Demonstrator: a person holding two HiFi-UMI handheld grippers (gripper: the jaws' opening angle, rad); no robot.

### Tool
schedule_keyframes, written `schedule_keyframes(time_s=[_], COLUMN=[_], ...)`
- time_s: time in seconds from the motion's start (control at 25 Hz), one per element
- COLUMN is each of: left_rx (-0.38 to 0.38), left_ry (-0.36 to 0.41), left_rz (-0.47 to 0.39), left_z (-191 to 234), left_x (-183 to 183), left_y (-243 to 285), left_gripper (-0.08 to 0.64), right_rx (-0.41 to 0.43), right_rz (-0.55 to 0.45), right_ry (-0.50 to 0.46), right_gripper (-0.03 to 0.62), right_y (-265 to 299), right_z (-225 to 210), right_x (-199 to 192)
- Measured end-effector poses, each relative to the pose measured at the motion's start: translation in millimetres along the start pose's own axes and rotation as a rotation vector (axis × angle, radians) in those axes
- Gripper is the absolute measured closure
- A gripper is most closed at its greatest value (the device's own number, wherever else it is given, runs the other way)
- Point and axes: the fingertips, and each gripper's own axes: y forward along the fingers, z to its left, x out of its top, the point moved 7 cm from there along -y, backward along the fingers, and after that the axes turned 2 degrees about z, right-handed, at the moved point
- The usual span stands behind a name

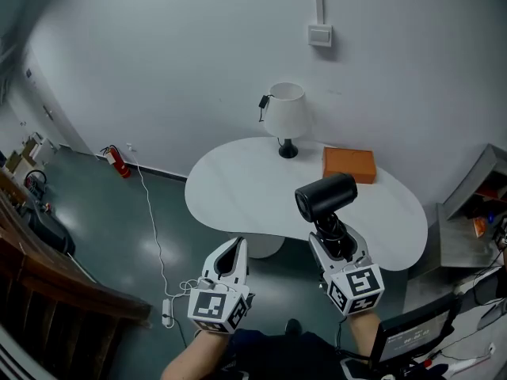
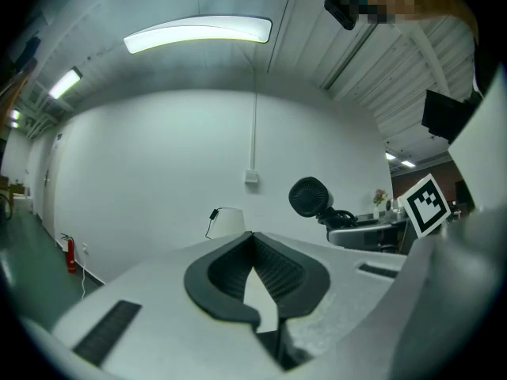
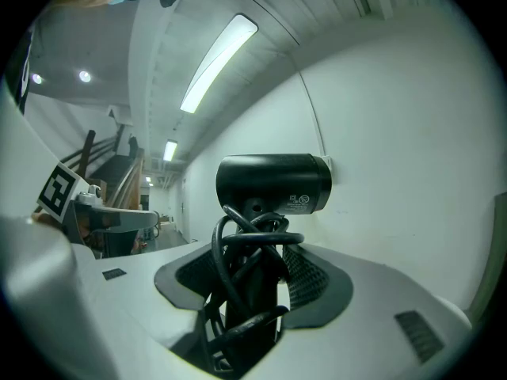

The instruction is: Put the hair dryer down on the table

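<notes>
1. Fire extinguisher [image 1: 117,161]: red, on the floor at the wall. Head view only.
2. My left gripper [image 1: 236,245]: the left gripper view [image 2: 253,242] shows the fingers closed tip to tip with nothing between them.
3. Lamp [image 1: 284,113]: white shade, dark foot, at the back of the table [image 1: 230,184]. The left gripper view catches only its shade [image 2: 228,220].
4. Hair dryer [image 1: 326,195]: black, upright and clamped by the handle in my right gripper [image 1: 337,240]. It hangs in the air near the table's front edge, not resting on it.
5. Cord [image 3: 252,240]: wound round the handle between my fingers. Clear only in the right gripper view [image 3: 252,287].
6. Label [image 3: 301,202]: on the barrel, round symbols, with print too small to read.
7. Orange box [image 1: 348,164]: flat on the table, no writing visible.
</notes>
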Motion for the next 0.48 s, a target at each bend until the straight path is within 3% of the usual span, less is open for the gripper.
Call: schedule_keyframes(time_s=[0.24,0.48], left_rx=[0.087,0.124], left_ry=[-0.008,-0.052], left_rz=[0.014,-0.004], left_z=[22.8,72.2], left_x=[-5.8,-6.9], left_y=[12.1,29.7], left_gripper=[0.554,0.554], right_rx=[0.054,0.096], right_rz=[0.017,0.038], right_ry=[-0.002,-0.036], right_gripper=[0.347,0.347], right_y=[35.4,88.4], right_z=[-5.0,9.5], right_x=[-1.9,3.2])
